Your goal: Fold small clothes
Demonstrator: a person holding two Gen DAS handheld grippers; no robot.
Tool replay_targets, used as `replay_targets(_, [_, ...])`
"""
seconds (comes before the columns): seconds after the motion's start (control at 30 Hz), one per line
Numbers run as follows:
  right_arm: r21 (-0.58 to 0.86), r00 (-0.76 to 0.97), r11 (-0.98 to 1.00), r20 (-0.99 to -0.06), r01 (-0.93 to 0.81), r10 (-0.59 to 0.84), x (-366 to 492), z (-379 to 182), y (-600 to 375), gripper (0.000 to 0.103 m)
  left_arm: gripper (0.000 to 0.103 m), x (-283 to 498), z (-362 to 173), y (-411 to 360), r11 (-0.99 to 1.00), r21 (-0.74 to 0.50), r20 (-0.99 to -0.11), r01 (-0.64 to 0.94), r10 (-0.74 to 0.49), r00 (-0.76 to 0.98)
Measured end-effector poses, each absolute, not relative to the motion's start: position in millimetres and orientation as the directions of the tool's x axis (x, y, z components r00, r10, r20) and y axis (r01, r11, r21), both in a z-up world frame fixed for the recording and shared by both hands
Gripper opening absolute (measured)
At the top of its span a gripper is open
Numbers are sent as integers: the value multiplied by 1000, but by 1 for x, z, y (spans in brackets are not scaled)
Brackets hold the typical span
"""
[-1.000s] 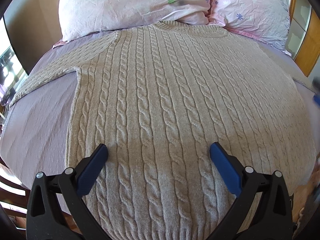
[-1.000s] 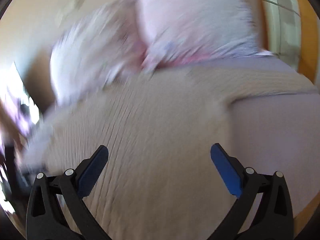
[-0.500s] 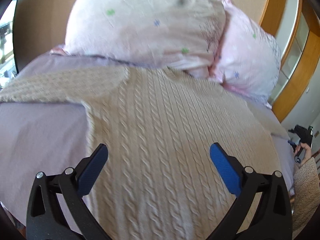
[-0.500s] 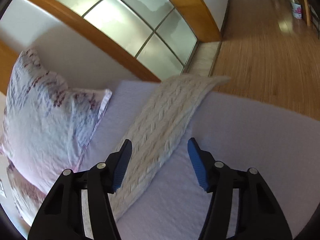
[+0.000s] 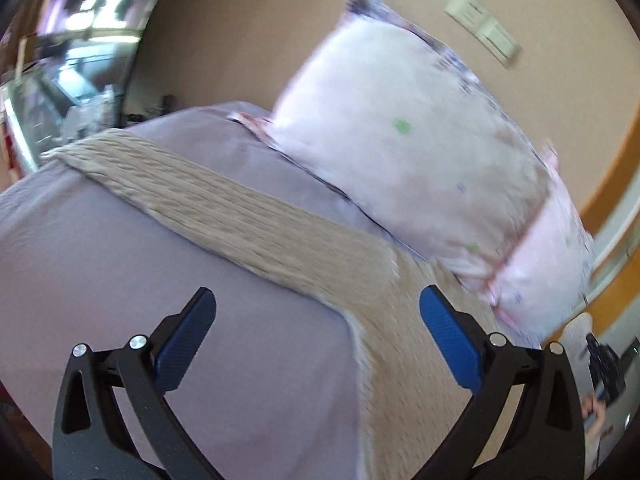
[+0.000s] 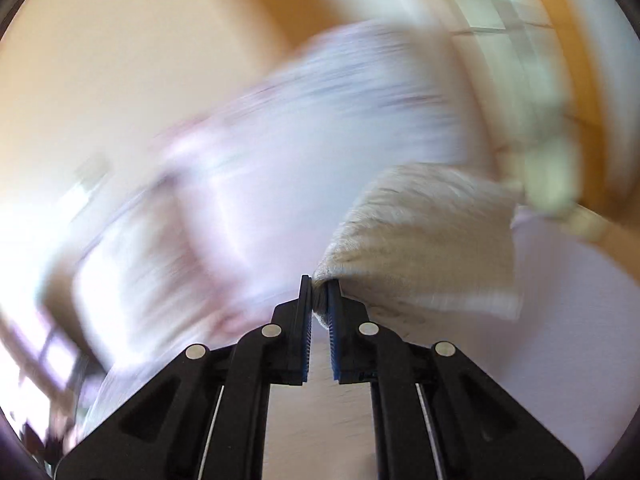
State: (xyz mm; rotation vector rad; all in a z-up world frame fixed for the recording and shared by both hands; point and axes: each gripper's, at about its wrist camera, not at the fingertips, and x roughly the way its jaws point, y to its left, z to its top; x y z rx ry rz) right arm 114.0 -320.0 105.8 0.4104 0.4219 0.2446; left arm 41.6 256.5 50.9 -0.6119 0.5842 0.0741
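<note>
A beige cable-knit sweater [image 5: 404, 360] lies flat on the lilac bed sheet [image 5: 120, 280]. In the left wrist view its left sleeve [image 5: 224, 208] stretches away to the left. My left gripper [image 5: 316, 328] is open and empty, hovering above the armpit where sleeve meets body. In the right wrist view, which is blurred by motion, my right gripper [image 6: 319, 300] is shut on the sweater's right sleeve [image 6: 424, 240] and holds a fold of it lifted off the sheet [image 6: 560, 320].
Two pale pink floral pillows [image 5: 420, 152] lie at the head of the bed, just beyond the sweater's shoulder. A beige wall with a switch plate [image 5: 484, 30] is behind them. Wood framing [image 5: 612, 172] stands at the right.
My left gripper has swung left from the sweater's body to the left sleeve and armpit. My right gripper has closed on the right sleeve and lifted it, moving fast.
</note>
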Motion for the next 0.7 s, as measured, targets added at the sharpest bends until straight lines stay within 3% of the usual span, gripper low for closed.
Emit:
replay_targets(0.07, [406, 749, 849, -431, -337, 503, 123, 90, -237, 11, 101, 47, 50, 276, 812, -506, -555, -292, -47, 831])
replay_targets(0.1, [408, 694, 825, -458, -390, 555, 124, 82, -212, 19, 101, 49, 49, 282, 805, -507, -559, -306, -37, 828])
replay_targets(0.17, [401, 649, 802, -475, -442, 595, 119, 72, -179, 40, 101, 54, 46, 297, 785, -512, -580, -347, -18, 815])
replay_targets(0.23, [390, 680, 811, -448, -436, 581, 112, 74, -181, 68, 95, 59, 40, 316, 747, -535, -598, -394, -5, 801])
replay_targets(0.33, [392, 741, 839, -417, -377, 527, 96, 83, -215, 74, 80, 66, 28, 352, 660, -601, -611, -450, -16, 792])
replay_targets(0.47, [411, 790, 865, -408, -288, 457, 91, 85, -263, 80, 67, 73, 5, 397, 525, -659, -637, -538, -11, 770])
replay_targets(0.6, [413, 820, 878, -398, -241, 412, 74, 83, -286, 85, 50, 70, -6, 432, 389, -747, -586, -539, -2, 810])
replay_targets(0.67, [414, 830, 882, -392, -226, 396, 68, 81, -295, 86, 38, 72, -11, 446, 340, -764, -582, -549, 5, 813])
replay_targets(0.7, [417, 833, 882, -390, -222, 394, 67, 80, -297, 86, 26, 75, -12, 453, 328, -750, -604, -575, 16, 797])
